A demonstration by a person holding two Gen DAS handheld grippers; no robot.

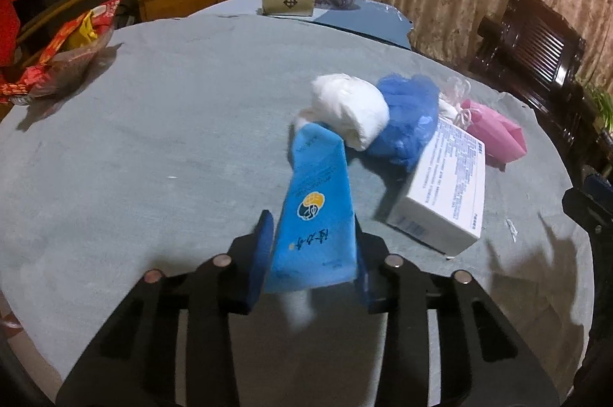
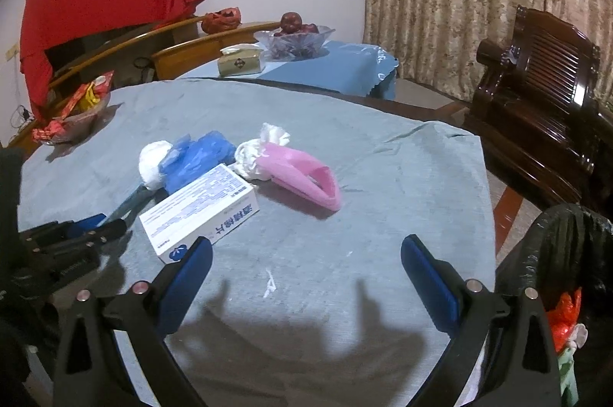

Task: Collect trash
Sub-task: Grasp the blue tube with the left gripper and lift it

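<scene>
My left gripper (image 1: pixel 312 227) is shut on a blue tube-shaped wrapper (image 1: pixel 316 215) with a yellow logo, held just above the grey-blue tablecloth (image 1: pixel 153 138). Beyond it lie a white crumpled wad (image 1: pixel 350 110), a blue plastic bag (image 1: pixel 410 117), a white printed box (image 1: pixel 444 192) and a pink mask-like piece (image 1: pixel 494 133). My right gripper (image 2: pixel 306 253) is open and empty above the cloth, just in front of the white box (image 2: pixel 199 211). The pink piece (image 2: pixel 302 177), blue bag (image 2: pixel 199 158) and white wads (image 2: pixel 153 161) lie behind it. The left gripper shows at the left edge (image 2: pixel 76 238).
A black-lined trash bin (image 2: pixel 555 253) with trash inside stands at the right, beside the table. A snack bowl (image 2: pixel 72 123) sits at the table's far left. A tissue box (image 2: pixel 241 62) and fruit bowl (image 2: pixel 295 39) stand on a farther table. A dark wooden chair (image 2: pixel 536 92) stands at the right.
</scene>
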